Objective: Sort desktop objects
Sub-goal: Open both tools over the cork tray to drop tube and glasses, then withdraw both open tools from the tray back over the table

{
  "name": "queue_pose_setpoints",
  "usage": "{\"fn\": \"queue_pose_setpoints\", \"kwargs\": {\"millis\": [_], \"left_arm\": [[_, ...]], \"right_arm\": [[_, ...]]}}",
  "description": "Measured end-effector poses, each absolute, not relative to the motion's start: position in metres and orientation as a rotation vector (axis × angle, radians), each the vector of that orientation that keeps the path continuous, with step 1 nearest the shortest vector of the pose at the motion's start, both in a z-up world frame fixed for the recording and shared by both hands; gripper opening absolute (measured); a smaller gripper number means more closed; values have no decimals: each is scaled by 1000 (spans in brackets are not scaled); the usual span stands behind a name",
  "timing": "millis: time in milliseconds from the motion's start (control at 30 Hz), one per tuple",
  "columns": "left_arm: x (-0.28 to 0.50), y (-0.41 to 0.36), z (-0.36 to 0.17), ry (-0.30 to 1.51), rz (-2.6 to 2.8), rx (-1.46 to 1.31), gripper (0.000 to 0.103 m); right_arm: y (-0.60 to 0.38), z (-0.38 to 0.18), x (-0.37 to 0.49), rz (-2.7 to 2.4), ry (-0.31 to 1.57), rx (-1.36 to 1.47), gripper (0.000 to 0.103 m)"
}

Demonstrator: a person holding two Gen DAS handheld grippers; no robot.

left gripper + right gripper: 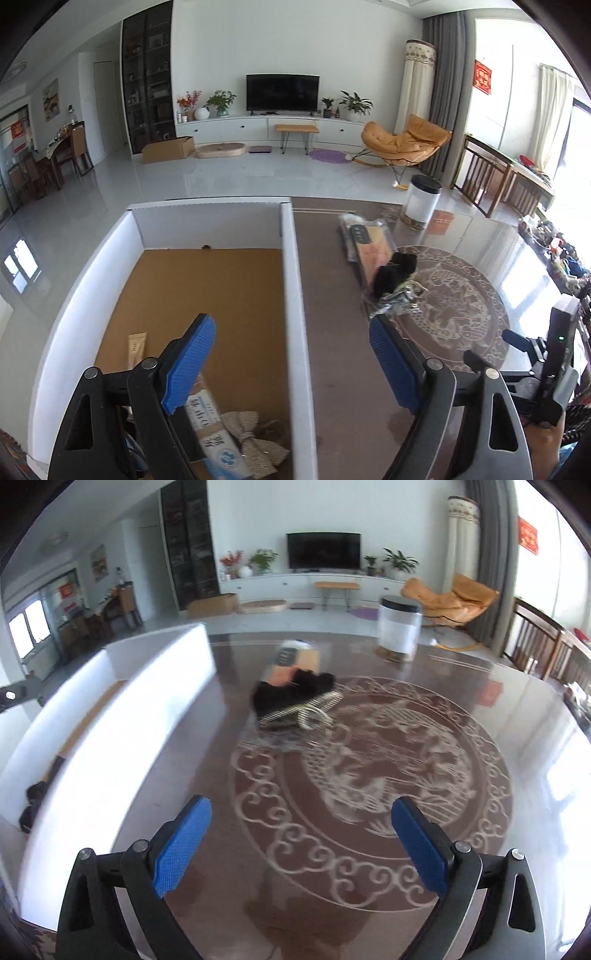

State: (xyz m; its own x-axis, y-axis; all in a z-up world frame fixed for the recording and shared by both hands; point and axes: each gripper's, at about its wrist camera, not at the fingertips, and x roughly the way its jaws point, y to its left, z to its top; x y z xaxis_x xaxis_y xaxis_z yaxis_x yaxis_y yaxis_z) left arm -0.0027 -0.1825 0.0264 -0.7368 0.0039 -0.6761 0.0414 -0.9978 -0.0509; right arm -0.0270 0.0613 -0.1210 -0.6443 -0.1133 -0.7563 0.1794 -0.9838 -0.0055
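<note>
A white-walled cardboard box [293,280] stands on the dark patterned table [332,332]. It holds a white-and-blue medicine box [212,435], a burlap bow [258,439] and a tan tube [136,349]. My left gripper [291,354] is open and empty, straddling the box's right wall. On the table beyond lie a plastic-wrapped packet [365,242] and a black furry item with a striped bow [397,275], also in the right wrist view [295,696]. My right gripper [301,843] is open and empty above the table, short of that pile. The box [122,716] is at its left.
A white canister with a black lid [421,201] stands at the table's far edge, also in the right wrist view [399,627]. The right gripper's body [554,369] shows at the right of the left wrist view. Clutter lines the table's right edge [554,243].
</note>
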Motion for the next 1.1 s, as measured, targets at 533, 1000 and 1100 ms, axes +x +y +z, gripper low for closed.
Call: {"fn": "queue_pose_setpoints", "kwargs": {"millis": [533, 1000, 1100], "left_arm": [[-43, -25, -118, 17, -2836, 1388, 95], [-67, -35, -142, 21, -2751, 1420, 103], [-66, -34, -143, 18, -2751, 1422, 103]], "right_arm": [[151, -170, -31, -2841, -93, 1448, 99], [144, -175, -44, -2852, -35, 1471, 103], [144, -175, -44, -2852, -34, 1471, 103]]}}
